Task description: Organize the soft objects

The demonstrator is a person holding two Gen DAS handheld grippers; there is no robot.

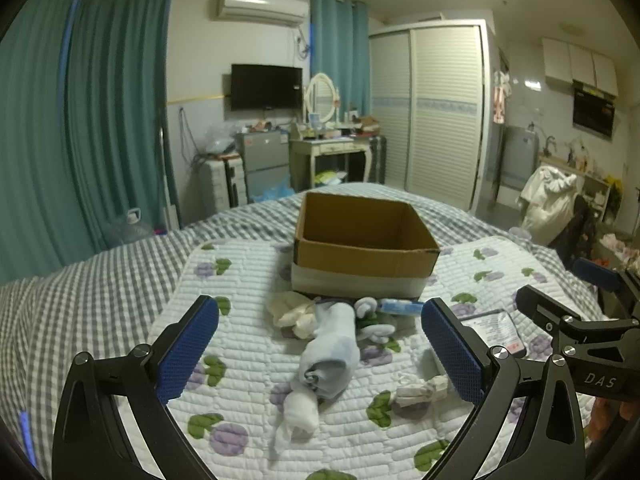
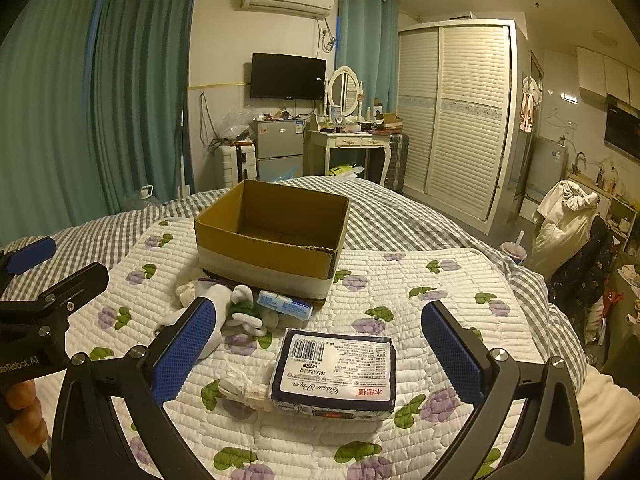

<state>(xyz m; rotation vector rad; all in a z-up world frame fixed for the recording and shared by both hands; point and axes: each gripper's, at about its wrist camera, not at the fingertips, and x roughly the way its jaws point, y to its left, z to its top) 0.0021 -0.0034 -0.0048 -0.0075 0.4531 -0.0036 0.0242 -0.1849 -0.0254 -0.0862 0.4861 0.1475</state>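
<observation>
Both spread wide: left gripper (image 1: pixel 320 354) over rolled sock (image 1: pixel 330 354), right gripper (image 2: pixel 319 354) over tissue pack (image 2: pixel 334 374); cardboard box (image 2: pixel 272 236) beyond.

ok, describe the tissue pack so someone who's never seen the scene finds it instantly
Find the open cardboard box on the floral quilt. Nearer the camera, between the right hand-held gripper fingers, lies the tissue pack. Unlike the rolled socks beside it, it is a flat rectangular packet with a dark border, barcode and printed label.
</observation>
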